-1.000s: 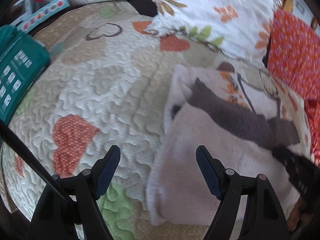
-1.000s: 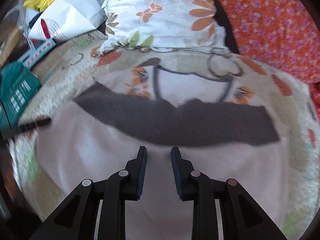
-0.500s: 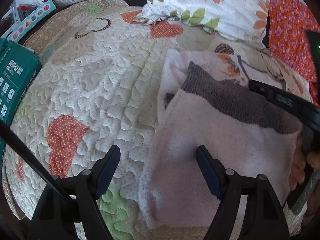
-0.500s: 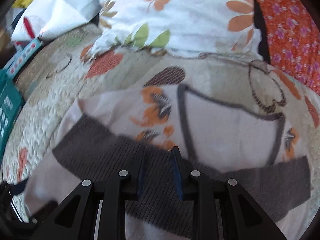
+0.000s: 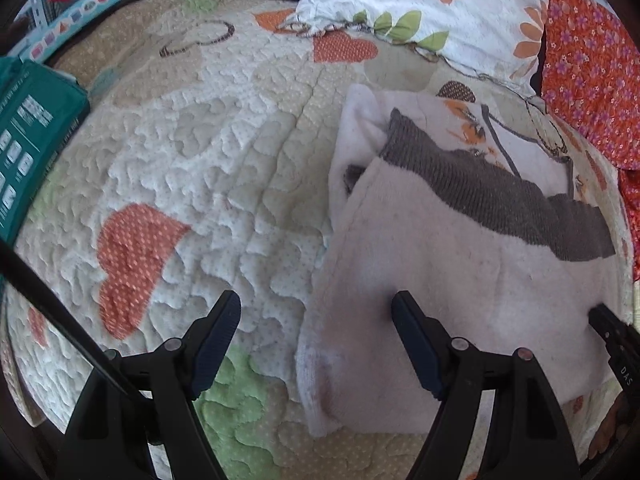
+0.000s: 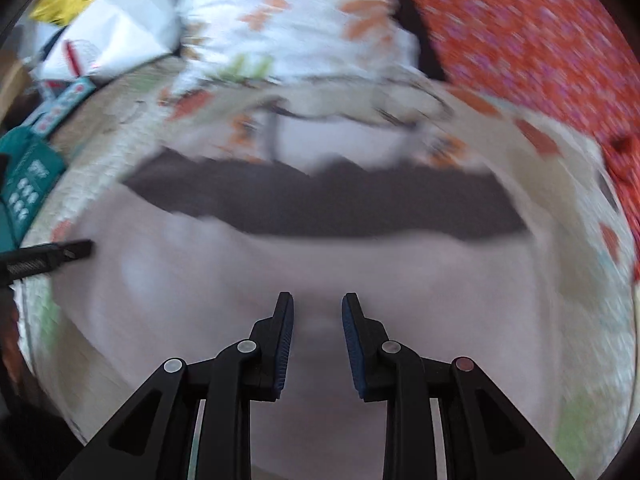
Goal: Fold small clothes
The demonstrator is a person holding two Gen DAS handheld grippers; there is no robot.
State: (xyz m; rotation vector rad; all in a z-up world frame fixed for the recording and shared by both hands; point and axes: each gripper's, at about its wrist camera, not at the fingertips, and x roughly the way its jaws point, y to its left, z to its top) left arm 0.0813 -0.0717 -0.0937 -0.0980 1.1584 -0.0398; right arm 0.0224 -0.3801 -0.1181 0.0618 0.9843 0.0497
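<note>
garment (image 5: 460, 280): white fleece piece with grey ribbed band, folded over, lying on the quilt (image 5: 224, 168) near the floral pillow (image 5: 432, 4) | left gripper (image 5: 316, 320): spread wide, straddling the garment's left edge, pinching nothing | right gripper (image 6: 318, 320): narrow gap, nothing between, over the fleece

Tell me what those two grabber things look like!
Both are black plastic. The left gripper and the right gripper each have two angled fingers with ribbed dark blue pads and small round silver rivets. In the left view, white letters mark the side of the other grabber's finger at the right edge.
</note>
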